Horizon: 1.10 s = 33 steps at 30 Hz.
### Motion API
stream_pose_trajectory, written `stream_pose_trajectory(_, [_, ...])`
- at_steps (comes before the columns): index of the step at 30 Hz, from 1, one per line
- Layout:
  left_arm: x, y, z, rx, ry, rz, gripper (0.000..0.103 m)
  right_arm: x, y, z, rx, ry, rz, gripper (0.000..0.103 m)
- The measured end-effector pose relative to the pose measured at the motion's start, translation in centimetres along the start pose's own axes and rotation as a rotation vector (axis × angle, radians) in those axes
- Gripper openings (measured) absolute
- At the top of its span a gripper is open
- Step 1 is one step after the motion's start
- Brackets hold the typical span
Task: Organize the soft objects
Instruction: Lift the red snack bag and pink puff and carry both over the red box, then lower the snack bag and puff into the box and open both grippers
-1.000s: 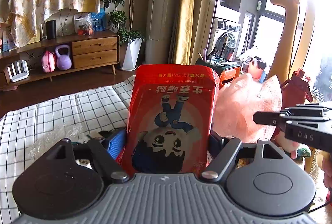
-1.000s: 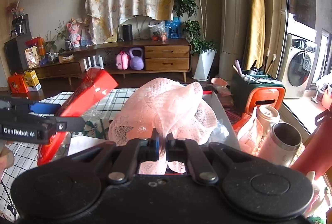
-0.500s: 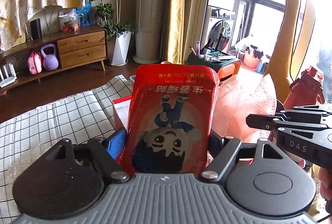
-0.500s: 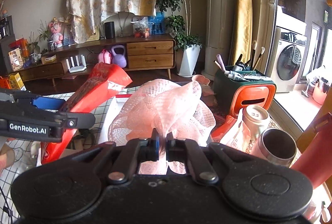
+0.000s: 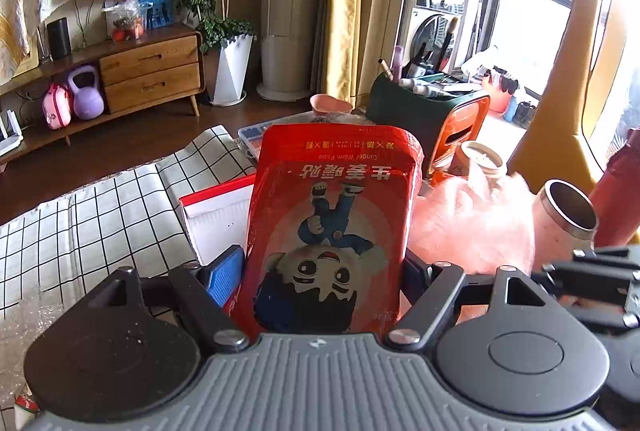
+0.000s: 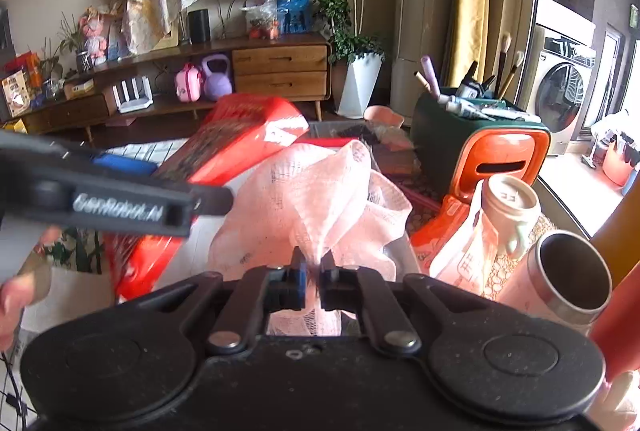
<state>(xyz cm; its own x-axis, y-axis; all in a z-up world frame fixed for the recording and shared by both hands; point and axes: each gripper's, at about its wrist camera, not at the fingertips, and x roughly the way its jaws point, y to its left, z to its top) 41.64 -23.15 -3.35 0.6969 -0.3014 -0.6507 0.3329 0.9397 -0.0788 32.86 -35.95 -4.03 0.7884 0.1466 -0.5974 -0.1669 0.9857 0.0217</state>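
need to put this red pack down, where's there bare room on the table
Bare checked cloth lies left of the white box, running to the table edge. The red pack is in the left gripper. The right side is crowded: pink mesh in the right gripper, steel cup, orange bin.

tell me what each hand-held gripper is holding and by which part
The left hand-held gripper clamps the red ginger warm paste pouch across its lower end. The right hand-held gripper pinches the pink mesh cloth by a gathered bottom fold.
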Motion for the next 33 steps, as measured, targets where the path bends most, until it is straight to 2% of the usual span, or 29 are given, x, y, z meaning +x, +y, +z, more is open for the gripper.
stream_pose_trajectory(9, [4.6,0.2,-0.2,0.014,0.064,0.025,0.079,1.7,-0.3,-1.6,0.011,0.061,0.015,0.006])
stream_pose_trajectory(13, [5.4,-0.7,-0.5,0.060,0.063,0.034,0.079,2.6,-0.4,-1.7,0.026,0.067,0.016,0.009])
stream_pose_trajectory(22, [6.2,-0.6,-0.6,0.062,0.074,0.048,0.079,4.9,-0.2,-1.1,0.067,0.070,0.010,0.014])
stream_pose_trajectory(29, [5.2,-0.5,-0.6,0.048,0.060,0.025,0.081,4.9,-0.2,-1.0,0.085,0.072,0.010,0.022])
stream_pose_trajectory(33, [4.0,-0.5,-0.7,0.041,0.057,0.021,0.082,3.8,-0.6,-1.0,0.093,0.064,0.019,0.034])
